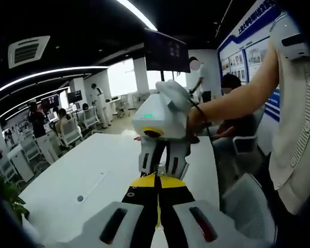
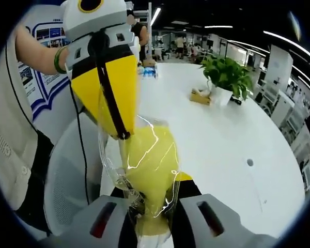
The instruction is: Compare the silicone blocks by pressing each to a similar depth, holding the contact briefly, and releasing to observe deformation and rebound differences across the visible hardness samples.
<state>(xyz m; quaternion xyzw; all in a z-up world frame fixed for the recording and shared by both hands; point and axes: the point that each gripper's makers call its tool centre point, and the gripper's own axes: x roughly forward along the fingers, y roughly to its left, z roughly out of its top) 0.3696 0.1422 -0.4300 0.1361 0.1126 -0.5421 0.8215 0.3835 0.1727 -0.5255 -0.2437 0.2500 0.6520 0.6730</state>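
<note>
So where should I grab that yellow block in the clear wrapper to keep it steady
Probably at its two ends, as now: the yellow block hangs stretched between the right gripper at its lower edge and the left gripper at its upper corner. The clear wrapper looks slippery, so pinch the block's body, not loose film.

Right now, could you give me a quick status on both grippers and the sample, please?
Left gripper shut on bagged yellow block, upper edge. Right gripper shut on its lower end. Block held above white table; potted plant farther off, apart.
</note>
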